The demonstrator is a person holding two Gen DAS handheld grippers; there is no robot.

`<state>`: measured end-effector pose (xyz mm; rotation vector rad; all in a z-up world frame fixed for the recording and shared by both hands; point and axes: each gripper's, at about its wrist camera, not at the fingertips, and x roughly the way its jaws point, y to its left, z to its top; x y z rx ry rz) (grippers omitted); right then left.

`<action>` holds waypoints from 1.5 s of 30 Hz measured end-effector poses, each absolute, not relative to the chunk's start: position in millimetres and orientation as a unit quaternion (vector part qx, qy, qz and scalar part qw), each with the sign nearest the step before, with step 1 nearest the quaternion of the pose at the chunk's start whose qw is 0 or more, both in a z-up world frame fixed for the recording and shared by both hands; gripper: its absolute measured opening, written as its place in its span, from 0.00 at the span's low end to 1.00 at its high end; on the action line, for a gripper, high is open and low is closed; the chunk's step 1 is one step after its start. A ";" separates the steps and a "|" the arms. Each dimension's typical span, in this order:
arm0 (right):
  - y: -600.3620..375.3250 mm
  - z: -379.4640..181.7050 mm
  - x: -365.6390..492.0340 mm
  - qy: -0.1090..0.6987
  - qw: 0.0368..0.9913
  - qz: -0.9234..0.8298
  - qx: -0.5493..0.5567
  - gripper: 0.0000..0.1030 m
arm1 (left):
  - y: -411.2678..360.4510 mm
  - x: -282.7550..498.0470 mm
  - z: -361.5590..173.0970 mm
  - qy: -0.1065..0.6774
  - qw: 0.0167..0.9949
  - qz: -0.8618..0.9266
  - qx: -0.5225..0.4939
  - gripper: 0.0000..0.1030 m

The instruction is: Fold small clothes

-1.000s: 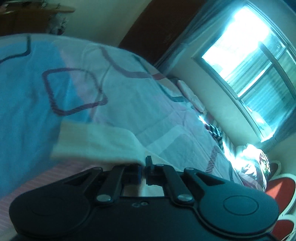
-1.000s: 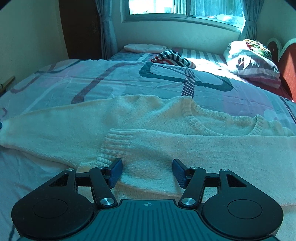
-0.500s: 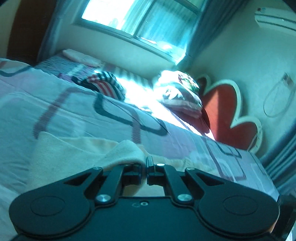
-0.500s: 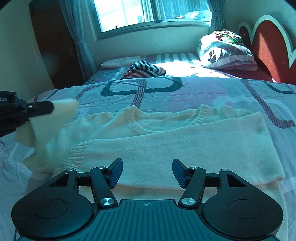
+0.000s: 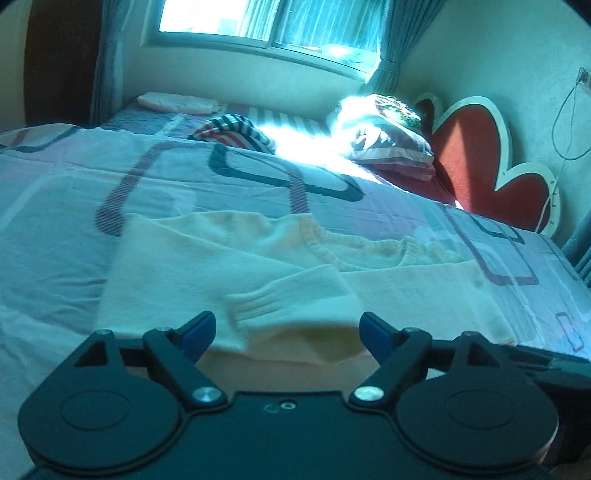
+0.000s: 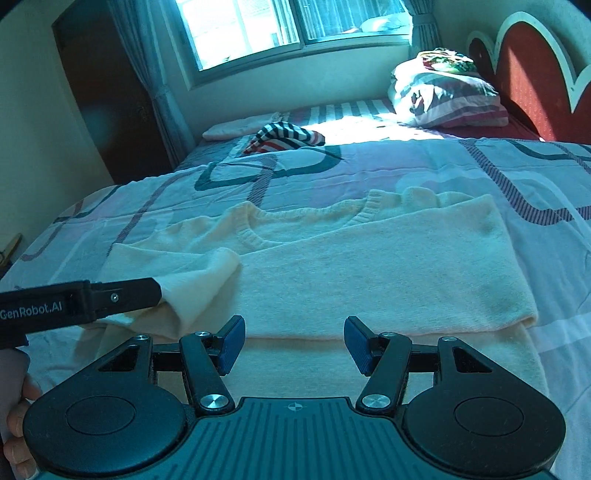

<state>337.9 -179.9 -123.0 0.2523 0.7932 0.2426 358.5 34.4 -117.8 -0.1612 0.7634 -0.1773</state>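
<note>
A cream knit sweater (image 6: 369, 258) lies flat on the bed, one sleeve laid across its body. In the left wrist view the sweater (image 5: 229, 258) fills the middle, and the ribbed cuff of its left sleeve (image 5: 273, 306) lies just ahead of my left gripper (image 5: 286, 332), which is open with nothing between its blue pads. In the right wrist view the left gripper's finger (image 6: 129, 291) touches that folded-in sleeve (image 6: 207, 273). My right gripper (image 6: 293, 345) is open and empty over the sweater's near hem.
The bed has a patterned pink and blue sheet (image 6: 461, 166). A striped garment (image 6: 284, 136), a folded pink cloth (image 6: 236, 127) and a pillow (image 6: 447, 96) lie at the far side. A red heart-shaped headboard (image 5: 491, 166) stands at the right. A window (image 6: 288, 26) is behind.
My left gripper carried the sleeve in over the sweater's body, then opened and let it go. The right gripper stayed open and shifted slightly.
</note>
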 end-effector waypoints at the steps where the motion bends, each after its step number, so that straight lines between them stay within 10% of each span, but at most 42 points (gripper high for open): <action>1: -172.6 -123.4 338.5 0.385 0.907 0.128 0.117 0.57 | 43.7 353.4 -119.6 0.372 0.922 -0.070 -0.075 0.81; 17: -96.1 -141.5 363.4 0.358 0.921 0.149 -0.031 0.60 | 77.4 345.5 -152.3 0.386 0.921 -0.005 -0.043 0.77; 20: -98.5 -134.6 374.1 0.360 0.919 0.159 -0.014 0.12 | 75.6 350.4 -153.7 0.385 0.922 -0.003 -0.037 0.78; 32: -212.8 -100.3 385.7 0.330 0.937 0.050 0.105 0.02 | 68.1 363.6 -158.9 0.372 0.928 0.005 -0.017 0.78; 34: -235.1 -105.1 386.0 0.343 0.932 0.031 0.117 0.02 | 66.1 364.4 -159.8 0.367 0.930 0.004 -0.014 0.74; 41: -276.1 -135.3 379.5 0.395 0.904 0.005 0.161 0.02 | 60.3 360.1 -158.9 0.345 0.938 -0.023 -0.034 0.15; 45: -291.4 -141.5 369.4 0.401 0.895 0.003 0.195 0.11 | 62.9 360.5 -158.9 0.345 0.937 -0.022 -0.057 0.10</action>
